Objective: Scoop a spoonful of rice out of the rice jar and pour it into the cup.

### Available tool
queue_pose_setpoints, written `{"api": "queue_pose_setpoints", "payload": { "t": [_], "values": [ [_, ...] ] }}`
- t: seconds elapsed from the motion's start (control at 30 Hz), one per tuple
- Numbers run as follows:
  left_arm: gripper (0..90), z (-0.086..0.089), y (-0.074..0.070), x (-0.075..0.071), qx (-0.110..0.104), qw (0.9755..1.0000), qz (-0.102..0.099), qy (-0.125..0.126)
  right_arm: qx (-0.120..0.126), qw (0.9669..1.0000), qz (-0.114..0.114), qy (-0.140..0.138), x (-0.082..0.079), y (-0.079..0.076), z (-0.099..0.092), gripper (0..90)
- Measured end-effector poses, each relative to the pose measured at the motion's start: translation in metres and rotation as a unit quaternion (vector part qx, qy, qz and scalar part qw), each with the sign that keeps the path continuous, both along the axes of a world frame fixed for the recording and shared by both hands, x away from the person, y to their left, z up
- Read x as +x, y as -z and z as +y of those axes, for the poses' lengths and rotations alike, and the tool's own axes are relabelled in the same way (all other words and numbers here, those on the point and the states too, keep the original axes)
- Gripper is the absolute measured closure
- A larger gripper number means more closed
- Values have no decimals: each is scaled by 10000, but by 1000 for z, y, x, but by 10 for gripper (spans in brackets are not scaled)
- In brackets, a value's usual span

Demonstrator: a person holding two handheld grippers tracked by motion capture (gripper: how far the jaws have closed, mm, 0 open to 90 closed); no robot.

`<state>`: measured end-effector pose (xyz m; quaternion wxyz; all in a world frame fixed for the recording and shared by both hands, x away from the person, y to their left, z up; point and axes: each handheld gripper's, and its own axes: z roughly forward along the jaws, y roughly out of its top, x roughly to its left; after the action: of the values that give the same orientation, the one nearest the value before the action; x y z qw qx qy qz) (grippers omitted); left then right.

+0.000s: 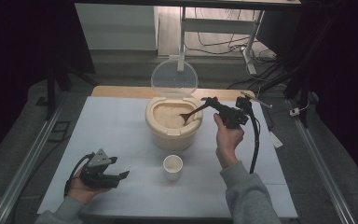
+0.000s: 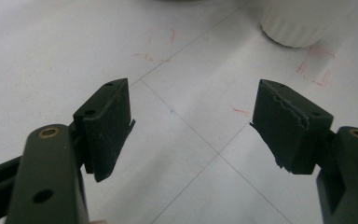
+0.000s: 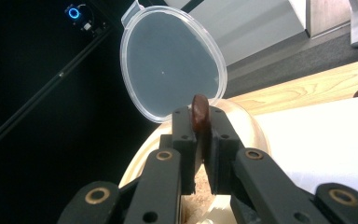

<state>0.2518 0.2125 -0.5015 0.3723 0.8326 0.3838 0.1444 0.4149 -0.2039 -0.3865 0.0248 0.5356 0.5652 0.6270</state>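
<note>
Table (image 1: 121, 130): we see a white-covered top with faint lines and red marks, everything set around its middle.
Rice tub (image 1: 173, 135): cream, round, at the centre of the table; its clear lid (image 1: 174, 77) stands tipped up at 12 o'clock; pale rice (image 1: 168, 115) fills it near the brim.
Right gripper (image 1: 209, 101): at 3 o'clock of the tub, raised in our right hand (image 1: 227, 140); jaws pressed onto the handle end of a brown spoon (image 1: 193, 113).
Left gripper (image 1: 121, 175): resting low at 8 o'clock of the tub; jaws spread wide, nothing between them.
Cup (image 1: 173, 167): small, white, at 6 o'clock of the tub, just beside it; we cannot tell if it holds anything.
Spoon: bowl end down in the rice at the tub's 3 o'clock side.
Risk: we judge the thin handle could twist in the pinch once loaded, tipping rice onto the table.
Risk: nothing steadies the cup, so a knock from the spoon could topple it.
</note>
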Motion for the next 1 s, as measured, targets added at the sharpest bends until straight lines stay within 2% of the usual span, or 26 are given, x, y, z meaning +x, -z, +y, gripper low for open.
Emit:
{"api": "queue_pose_setpoints", "payload": {
  "t": [0.27, 0.5, 1.0],
  "values": [
    [277, 0, 0, 0, 0, 10000, -13, 0, 439, 9985, 316, 28, 3, 8, -4, 834],
    [277, 0, 0, 0, 2, 10000, -11, 2, 715, 9964, 450, 60, 6, 10, -10, 833],
    [278, -1, 0, 0, 69, 10000, -25, 21, 862, 9953, 430, 98, 4, 6, -22, 834]
  ]
}}
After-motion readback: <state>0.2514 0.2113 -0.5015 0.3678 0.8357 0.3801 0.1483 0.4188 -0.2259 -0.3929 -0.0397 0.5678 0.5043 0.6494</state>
